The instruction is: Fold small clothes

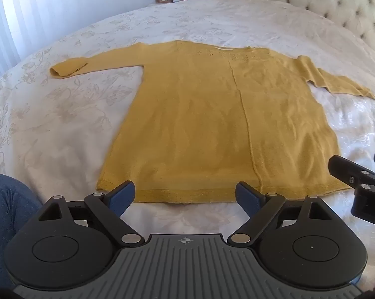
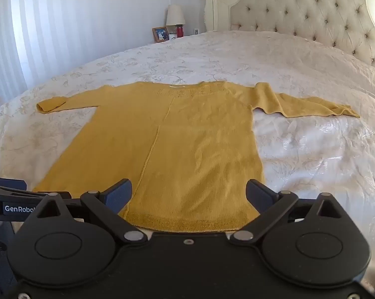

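Note:
A mustard-yellow long-sleeved sweater (image 1: 212, 124) lies flat on the white bedspread, hem toward me, neckline at the far end, both sleeves spread out to the sides. It also shows in the right wrist view (image 2: 177, 149). My left gripper (image 1: 185, 194) is open and empty, just above the hem near its left half. My right gripper (image 2: 188, 193) is open and empty, over the hem's right half. The right gripper shows at the right edge of the left wrist view (image 1: 356, 177).
The bed (image 1: 63, 124) has a white floral cover and a tufted headboard (image 2: 312, 12) at the far right. A nightstand with a picture frame (image 2: 160, 34), lamp and red bottle stands beyond the bed. A person's blue-clad leg (image 1: 5, 206) is at the lower left.

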Motion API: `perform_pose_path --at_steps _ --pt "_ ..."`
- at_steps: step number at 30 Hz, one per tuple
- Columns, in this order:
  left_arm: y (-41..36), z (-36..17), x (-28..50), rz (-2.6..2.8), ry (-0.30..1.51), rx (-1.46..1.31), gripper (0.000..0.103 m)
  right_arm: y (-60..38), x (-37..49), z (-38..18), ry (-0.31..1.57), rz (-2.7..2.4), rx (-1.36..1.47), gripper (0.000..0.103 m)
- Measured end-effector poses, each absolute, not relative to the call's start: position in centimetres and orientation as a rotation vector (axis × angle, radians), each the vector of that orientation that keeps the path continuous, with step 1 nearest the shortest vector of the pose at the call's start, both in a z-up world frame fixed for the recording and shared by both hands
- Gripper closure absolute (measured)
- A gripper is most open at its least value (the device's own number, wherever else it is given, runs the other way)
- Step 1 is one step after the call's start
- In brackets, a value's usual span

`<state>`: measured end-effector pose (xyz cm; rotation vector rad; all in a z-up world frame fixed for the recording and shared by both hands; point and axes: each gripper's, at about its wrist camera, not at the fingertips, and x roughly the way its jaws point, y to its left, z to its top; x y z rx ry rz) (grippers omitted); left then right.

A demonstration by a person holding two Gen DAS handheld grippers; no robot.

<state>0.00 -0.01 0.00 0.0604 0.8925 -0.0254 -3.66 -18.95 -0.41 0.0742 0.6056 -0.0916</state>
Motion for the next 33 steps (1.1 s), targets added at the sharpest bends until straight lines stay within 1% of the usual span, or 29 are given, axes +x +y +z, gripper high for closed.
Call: perform_pose_path --at_steps 6,9,15,33 --pt "-0.1 0.0 -0.2 -0.033 0.900 0.077 0.015 -19.3 -3.5 -0.4 0.612 -0.093 0.077 0.004" --pt "1.6 -0.6 -0.2 -0.043 0.898 0.079 0.015 -18.5 -3.2 -0.5 0.614 -0.091 0.078 0.004" --pt "0.4 -0.8 0.2 -0.039 0.943 0.095 0.015 -18.6 -3.1 -0.5 0.618 -0.090 0.084 0.004" --pt "0.3 -1.3 0.4 -0.031 0.971 0.102 0.015 -18.6 -3.2 -1.2 0.632 -0.087 0.087 0.004"
